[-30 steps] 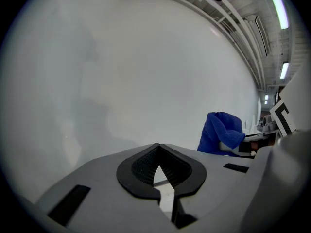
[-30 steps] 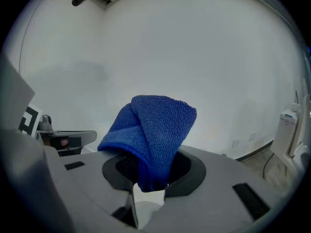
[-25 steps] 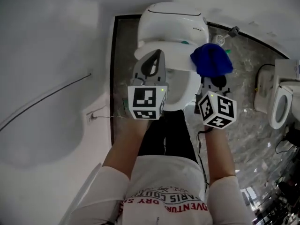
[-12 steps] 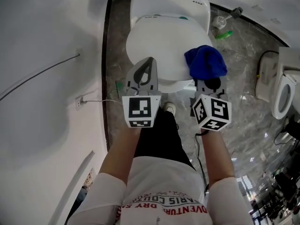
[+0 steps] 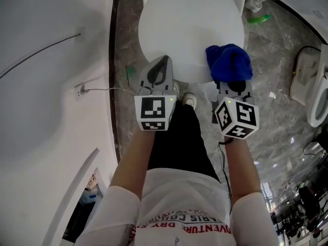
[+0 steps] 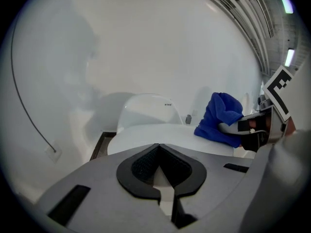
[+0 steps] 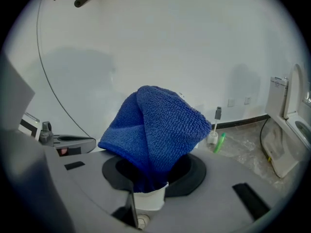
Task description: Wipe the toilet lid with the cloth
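Nearest, the person's white-sleeved forearms are seen from above, each ending at a marker cube. The left gripper is held over the front left edge of the closed toilet lid; in its own view its jaws are seen pressed together with nothing between them. The right gripper is clamped on a blue terry cloth, which bunches upward out of the jaws and conceals their tips in both views. The cloth lies over the right front edge of the lid; contact with the lid cannot be confirmed from any view. A light shoe is partly visible below the lid, between the two grippers. Beyond the lid, the cistern is shown whole only in the left gripper view and is cut off at the top of the head view. Farther right, on the marbled floor, a toilet brush and a green bottle are found near the wall. A second toilet is truncated by the right edge.
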A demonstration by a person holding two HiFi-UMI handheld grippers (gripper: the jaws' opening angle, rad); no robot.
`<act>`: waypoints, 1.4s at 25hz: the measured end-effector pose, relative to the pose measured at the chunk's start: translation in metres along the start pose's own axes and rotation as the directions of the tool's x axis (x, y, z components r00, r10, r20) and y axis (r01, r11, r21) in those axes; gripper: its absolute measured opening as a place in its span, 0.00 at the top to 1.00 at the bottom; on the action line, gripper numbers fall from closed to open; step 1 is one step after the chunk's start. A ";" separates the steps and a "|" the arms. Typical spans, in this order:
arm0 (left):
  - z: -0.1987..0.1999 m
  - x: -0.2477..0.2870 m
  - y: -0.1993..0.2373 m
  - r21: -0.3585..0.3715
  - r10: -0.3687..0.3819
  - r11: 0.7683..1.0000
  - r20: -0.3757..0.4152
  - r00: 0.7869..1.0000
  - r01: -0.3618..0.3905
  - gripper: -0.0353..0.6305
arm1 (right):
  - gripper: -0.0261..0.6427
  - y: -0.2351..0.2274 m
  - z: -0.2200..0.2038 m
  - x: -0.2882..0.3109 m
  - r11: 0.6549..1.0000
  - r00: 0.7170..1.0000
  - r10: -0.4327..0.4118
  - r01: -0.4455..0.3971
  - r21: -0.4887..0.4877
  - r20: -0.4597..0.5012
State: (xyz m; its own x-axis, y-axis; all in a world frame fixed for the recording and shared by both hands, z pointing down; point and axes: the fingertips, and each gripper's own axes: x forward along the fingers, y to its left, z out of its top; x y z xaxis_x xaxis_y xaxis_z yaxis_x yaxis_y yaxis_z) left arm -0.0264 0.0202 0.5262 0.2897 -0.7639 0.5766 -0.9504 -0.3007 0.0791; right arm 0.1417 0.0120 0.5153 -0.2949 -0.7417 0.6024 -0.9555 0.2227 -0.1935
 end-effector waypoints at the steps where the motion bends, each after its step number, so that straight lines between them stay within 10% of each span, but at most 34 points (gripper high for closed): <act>1: -0.011 0.001 0.000 -0.006 0.001 1.000 -0.006 1.000 -0.001 0.94 | 0.83 0.000 -0.010 0.002 1.000 1.000 0.004 -0.004 0.002 -0.014; 23: -0.165 0.064 -0.002 -0.151 -0.064 0.988 -0.235 0.970 0.028 0.94 | 0.83 -0.020 -0.154 0.060 1.000 0.979 -0.020 0.017 -0.018 -0.201; 35: -0.144 0.059 0.005 -0.159 -0.054 0.987 -0.191 0.980 0.023 0.94 | 0.83 -0.023 -0.140 0.062 0.996 0.961 0.037 -0.013 0.088 -0.275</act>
State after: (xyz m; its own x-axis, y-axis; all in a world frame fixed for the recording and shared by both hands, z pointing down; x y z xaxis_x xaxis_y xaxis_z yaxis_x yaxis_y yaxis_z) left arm -0.0303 0.0563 0.6775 0.3133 -0.6238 0.7161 -0.9494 -0.2238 0.2204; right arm 0.1440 0.0493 0.6653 -0.3216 -0.5303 0.7845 -0.9469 0.1761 -0.2691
